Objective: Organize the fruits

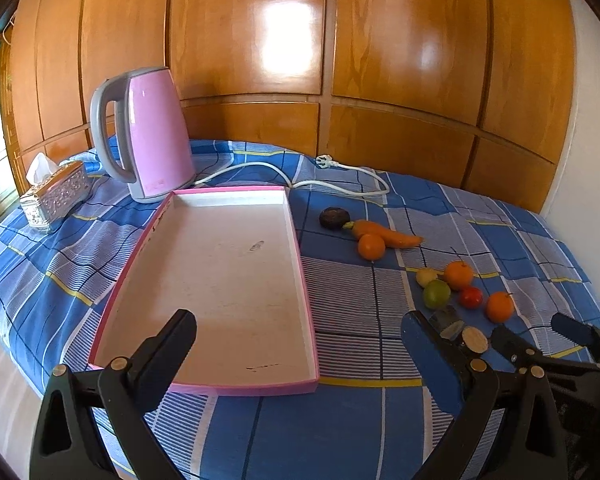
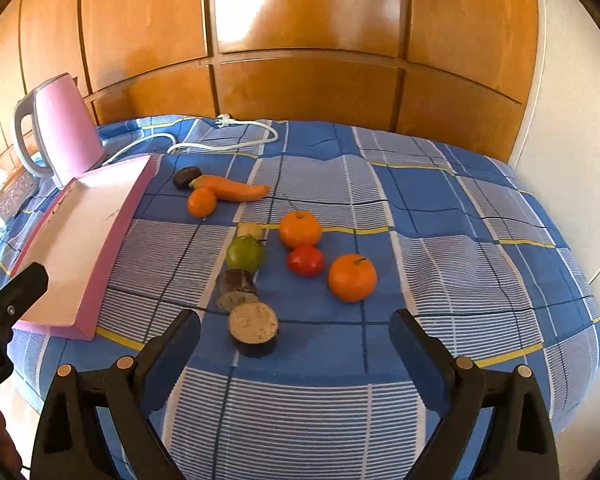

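Roughly, by item, with every place given relative to the tray:

Tray: one shallow pink tray [image 1: 220, 280] with a white floor, nothing in it; its long axis runs from the near edge of the cloth toward the wooden wall.
Carrot: one carrot [image 2: 230, 190], right of the tray's far end; its long axis lies crosswise to the tray, green stem end toward the tray, tip pointing away.
Oranges: three. One orange [image 2: 201, 202] touches the carrot's near side; a second [image 2: 300, 229] and a third [image 2: 352, 278] lie farther right of the tray, well apart from it.
Tomato: one tomato [image 2: 305, 260], between the second and third oranges.
Green fruit: one green fruit [image 2: 244, 254], right of the tray's middle, with one small yellow fruit [image 2: 250, 230] just behind it.
Eggplant pieces: three. One dark end piece [image 2: 186, 177] touches the carrot's stem end; one chunk [image 2: 236, 290] and one slice [image 2: 254, 328], cut face up, lie right of the tray's near corner.
Left gripper [image 1: 300, 336]: fingers spread wide, holding nothing, hovering over the tray's near end.
Right gripper [image 2: 296, 330]: fingers spread wide, holding nothing, right of the tray, with the slice between its fingers.
Kettle: one pink kettle [image 1: 152, 132] behind the tray's far left corner.
Tissue box: one tissue box [image 1: 56, 200], left of the tray.
Cord: one white cord [image 1: 300, 178] behind the tray.
Cloth: blue checked cloth [image 2: 460, 240] under everything.
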A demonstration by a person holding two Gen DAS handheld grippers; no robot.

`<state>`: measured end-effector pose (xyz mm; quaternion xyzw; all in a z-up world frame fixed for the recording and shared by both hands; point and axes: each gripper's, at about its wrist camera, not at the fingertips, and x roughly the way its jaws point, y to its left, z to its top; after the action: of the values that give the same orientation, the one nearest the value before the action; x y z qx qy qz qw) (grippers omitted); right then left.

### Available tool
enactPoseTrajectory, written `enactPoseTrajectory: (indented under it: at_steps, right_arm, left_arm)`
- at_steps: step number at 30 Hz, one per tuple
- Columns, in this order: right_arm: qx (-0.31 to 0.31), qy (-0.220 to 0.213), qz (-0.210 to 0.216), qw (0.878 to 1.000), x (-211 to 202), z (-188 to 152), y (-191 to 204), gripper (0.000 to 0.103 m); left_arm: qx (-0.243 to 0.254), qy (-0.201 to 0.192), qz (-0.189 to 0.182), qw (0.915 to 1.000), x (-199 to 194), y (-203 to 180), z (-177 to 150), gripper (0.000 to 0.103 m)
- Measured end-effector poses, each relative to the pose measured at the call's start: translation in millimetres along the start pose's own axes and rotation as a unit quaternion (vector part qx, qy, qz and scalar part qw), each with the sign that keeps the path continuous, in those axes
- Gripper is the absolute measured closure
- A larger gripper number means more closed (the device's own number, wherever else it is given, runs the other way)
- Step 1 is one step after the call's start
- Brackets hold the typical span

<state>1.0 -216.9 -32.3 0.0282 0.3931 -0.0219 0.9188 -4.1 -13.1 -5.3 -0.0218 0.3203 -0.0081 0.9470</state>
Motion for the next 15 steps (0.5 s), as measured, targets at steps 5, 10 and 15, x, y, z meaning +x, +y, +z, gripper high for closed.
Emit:
enactPoseTrajectory:
  at_steps: [5, 10, 15]
  right_arm:
    - [0.009, 0.011, -0.018, 1.0, 7, -3, -17, 0.011]
    - [0.043, 0.05, -0.028, 0.997, 27, -12, -45, 0.033]
    - [0.061, 0.07, -0.037, 0.995, 37, -23, -66, 0.042]
  left_arm:
    - [0.01, 0.005, -0.015, 0.9998, 3, -6, 0, 0.0]
    - [0.032, 0.015, -0.051, 0.9981, 9, -17, 1, 0.009]
    - [0.064, 0.048, -0.114, 0.9902, 23, -35, 1, 0.028]
